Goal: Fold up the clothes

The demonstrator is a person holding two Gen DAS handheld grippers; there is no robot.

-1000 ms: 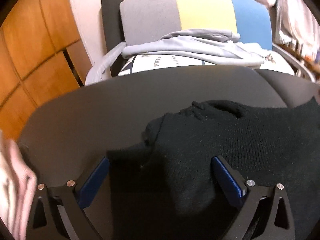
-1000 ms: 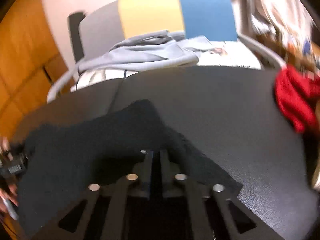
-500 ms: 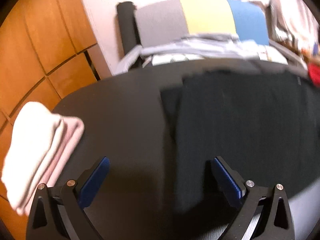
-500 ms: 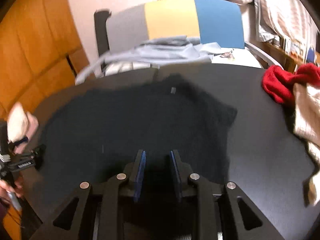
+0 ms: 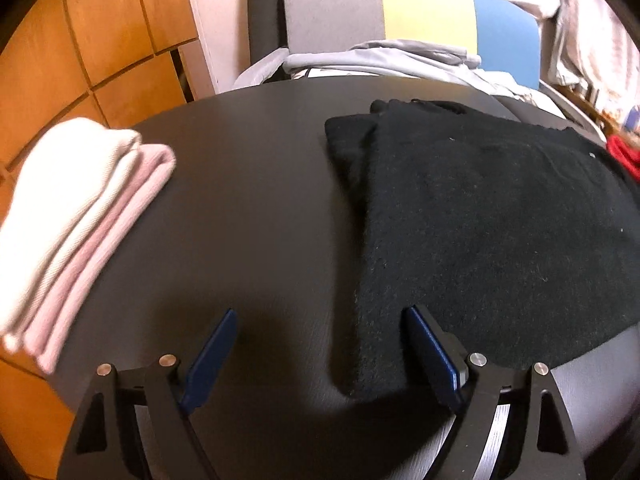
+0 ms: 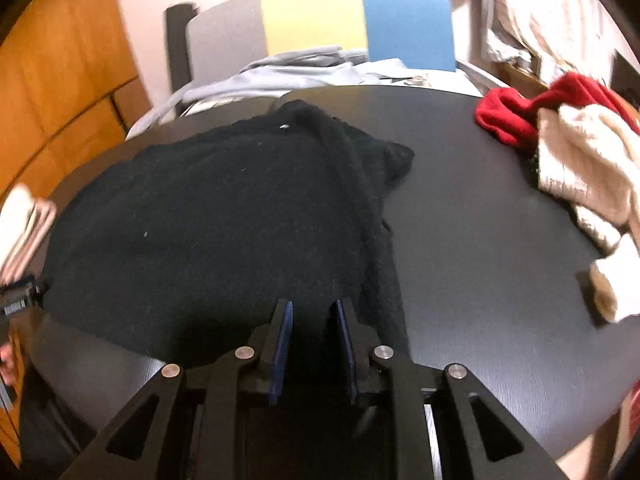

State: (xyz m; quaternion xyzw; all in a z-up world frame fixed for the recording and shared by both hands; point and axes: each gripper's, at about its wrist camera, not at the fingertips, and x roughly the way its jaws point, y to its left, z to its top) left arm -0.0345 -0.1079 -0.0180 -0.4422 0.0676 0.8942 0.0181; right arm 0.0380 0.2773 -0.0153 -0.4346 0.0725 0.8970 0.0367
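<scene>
Both our grippers have drawn back toward the near edge of the table (image 5: 248, 184), leaving the black sweater (image 6: 224, 216) spread flat ahead for folding. Our left gripper (image 5: 320, 344) is closing, empty, astride its left edge; our right gripper (image 6: 312, 344), narrowly parted and closing, grips nothing over its near hem.

Both wrist views look steeply down, close over the table (image 5: 248, 208), sharing the black sweater (image 6: 224, 216).

Dark table (image 5: 256, 200) (tricolour chair (image 5: 400, 8) behind).
</scene>
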